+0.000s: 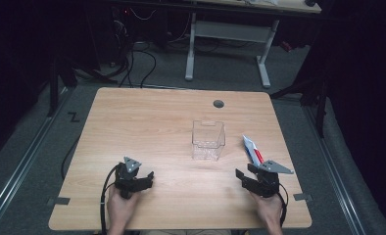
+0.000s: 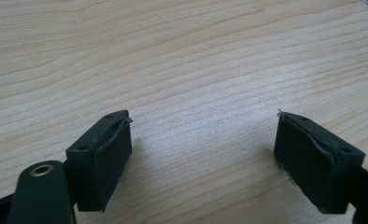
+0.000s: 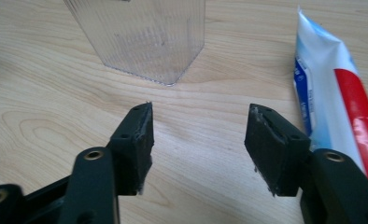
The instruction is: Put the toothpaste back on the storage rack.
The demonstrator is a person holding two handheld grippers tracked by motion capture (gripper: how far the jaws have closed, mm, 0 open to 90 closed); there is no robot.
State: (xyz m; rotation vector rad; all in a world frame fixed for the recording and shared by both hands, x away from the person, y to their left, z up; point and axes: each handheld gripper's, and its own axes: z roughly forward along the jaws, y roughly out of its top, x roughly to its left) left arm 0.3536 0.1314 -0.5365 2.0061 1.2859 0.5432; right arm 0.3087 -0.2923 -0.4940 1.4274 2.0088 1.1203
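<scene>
Both tongs are parked low at the near edge of the table (image 1: 147, 117), jaws spread wide and nothing gripped, so it looks like a ready pose. A clear plastic container (image 1: 208, 140) is seen ahead of the right gripper (image 1: 247, 177), a toothpaste tube (image 1: 252, 150) just beside its outer jaw. Bare wood is faced by the left gripper (image 1: 143, 180). The tube is probably meant for the container.

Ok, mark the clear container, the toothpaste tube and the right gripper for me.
clear container (image 1: 208, 140): high view, front wall.
toothpaste tube (image 3: 329, 84): right gripper view, white and red body.
right gripper (image 3: 198, 126): right gripper view, midway between fingertips.
</scene>
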